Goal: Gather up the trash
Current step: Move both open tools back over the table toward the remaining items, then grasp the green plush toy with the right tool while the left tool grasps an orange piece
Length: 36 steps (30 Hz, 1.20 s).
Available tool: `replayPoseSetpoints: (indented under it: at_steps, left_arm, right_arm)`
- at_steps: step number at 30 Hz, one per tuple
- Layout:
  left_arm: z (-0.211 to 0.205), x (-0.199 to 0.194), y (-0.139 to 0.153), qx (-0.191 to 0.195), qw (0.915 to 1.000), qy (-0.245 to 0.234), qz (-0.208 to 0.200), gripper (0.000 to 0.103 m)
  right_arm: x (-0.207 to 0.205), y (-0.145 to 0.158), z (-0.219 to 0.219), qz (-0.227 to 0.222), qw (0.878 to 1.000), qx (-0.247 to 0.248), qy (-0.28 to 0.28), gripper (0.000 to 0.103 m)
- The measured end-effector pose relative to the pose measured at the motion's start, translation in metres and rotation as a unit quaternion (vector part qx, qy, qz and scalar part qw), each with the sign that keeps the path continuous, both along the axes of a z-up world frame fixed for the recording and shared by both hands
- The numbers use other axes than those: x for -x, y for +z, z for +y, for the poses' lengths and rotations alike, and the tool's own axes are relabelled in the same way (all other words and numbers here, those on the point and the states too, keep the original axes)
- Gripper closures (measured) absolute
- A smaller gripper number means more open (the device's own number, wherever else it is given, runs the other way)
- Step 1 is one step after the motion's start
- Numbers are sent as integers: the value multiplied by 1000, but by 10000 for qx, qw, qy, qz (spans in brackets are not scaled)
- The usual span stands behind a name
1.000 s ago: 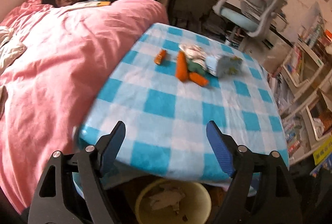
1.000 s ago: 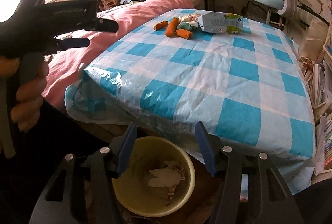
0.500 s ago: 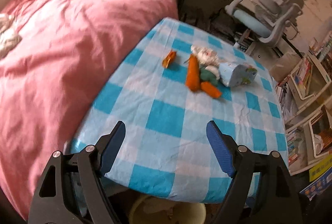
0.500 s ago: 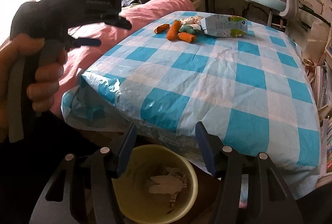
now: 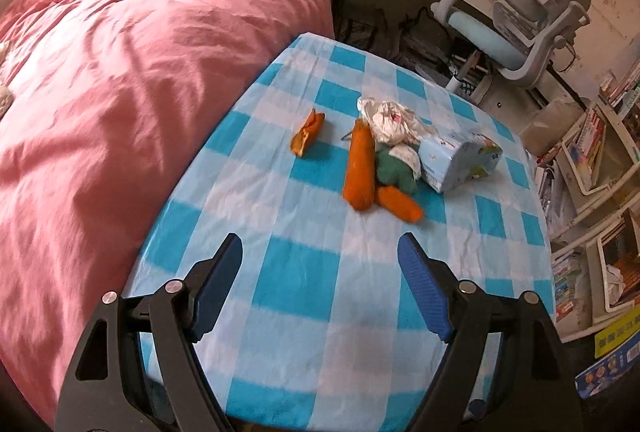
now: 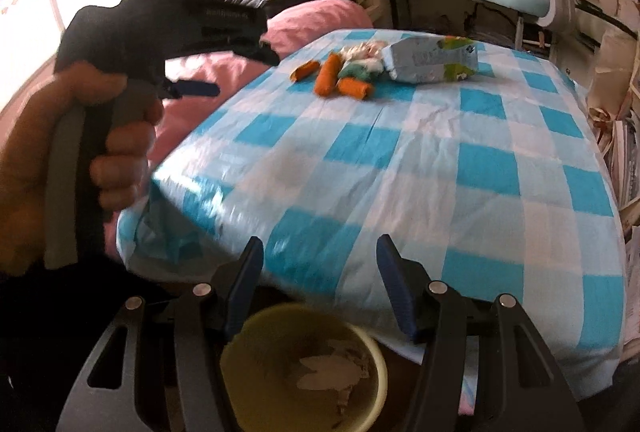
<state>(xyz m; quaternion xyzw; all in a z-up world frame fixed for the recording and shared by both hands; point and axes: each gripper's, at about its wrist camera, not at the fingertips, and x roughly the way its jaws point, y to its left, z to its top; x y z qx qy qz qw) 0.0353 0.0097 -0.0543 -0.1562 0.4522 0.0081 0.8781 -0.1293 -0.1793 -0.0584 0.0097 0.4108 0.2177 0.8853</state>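
A small heap of trash lies on the far part of the blue-checked table (image 5: pixel 304 272): a long orange piece (image 5: pixel 359 166), a short orange piece (image 5: pixel 400 205), an orange peel (image 5: pixel 307 134), a green wad (image 5: pixel 394 168), crumpled white paper (image 5: pixel 394 122) and a light blue packet (image 5: pixel 460 160). My left gripper (image 5: pixel 320 256) hangs open above the near half of the table, well short of the heap. My right gripper (image 6: pixel 320 256) is open and empty over the yellow bin (image 6: pixel 304 372) at the table's near edge. The heap (image 6: pixel 352 72) also shows far off in the right wrist view.
A bed with a pink duvet (image 5: pixel 120 104) runs along the table's left side. A grey and blue desk chair (image 5: pixel 520 32) stands behind the table, with shelves of books (image 5: pixel 592 152) to the right. A hand (image 6: pixel 80 136) holds the left gripper at the left.
The left gripper has moved forward over the table toward the heap, so the trash looks nearer and the bin has dropped out of its view. The right gripper has drifted slightly forward above the bin.
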Motion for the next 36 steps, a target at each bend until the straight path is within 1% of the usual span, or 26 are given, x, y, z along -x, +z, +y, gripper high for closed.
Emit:
replayPoseSetpoints:
  at_steps: [3,5,8,11,13,16,18,22,25,28,29,30,31,32,33,36]
  left_arm:
    - [5,-18,-2,201,9997,60,99,29]
    - [9,-28,1,339,9993,106,64,29]
    - [6,-42,2,280,9996,29,71,29]
    - [1,-59,-5,280,9993,-97,220,30]
    - [-1,-73,-12,363,9985,-167,372,30]
    - [-4,-90,-22,374,9976,-233,543,31]
    - [-2,-99,-26,460,9969,-198,607,31]
    - [6,-107,-19,713,9960,-52,544,31]
    - [6,-108,-13,681,9966,-80,447,31]
    - [6,-111,-15,676,9962,-87,537,31]
    - [6,-111,-17,675,9960,-84,572,31]
    - [5,-112,-19,672,9958,-84,610,31]
    - [5,-112,-19,665,9958,-92,624,31]
    - [5,-112,-20,651,9958,-102,634,31]
    - [3,-113,-21,613,9959,-112,650,31]
    - [1,-114,-27,547,9957,-126,740,31]
  right_arm:
    - [-21,6,-1,-32,9998,-149,-113,46]
    - [-34,9,1,-68,9997,-202,-144,46]
    - [-67,15,10,-154,9992,-302,-195,46]
    - [-91,15,19,-199,9991,-304,-210,46]
    - [-112,12,25,-179,9990,-323,-250,46]
    - [-139,5,27,-83,9983,-403,-421,47]
    - [-153,1,26,-26,9973,-484,-549,47]
    - [-174,-4,25,95,9948,-702,-731,48]
    - [-191,-11,25,311,9910,-965,-880,48]
    - [-204,-20,26,529,9871,-1103,-1037,49]
    - [-208,-25,26,625,9855,-1148,-1079,51]
    - [-209,-26,27,599,9849,-1195,-1096,53]
    - [-210,-26,27,594,9848,-1220,-1084,60]
    - [-212,-27,26,690,9838,-1328,-991,71]
    - [-213,-27,24,704,9829,-1381,-994,71]
    - [-205,-22,16,626,9843,-1363,-929,76]
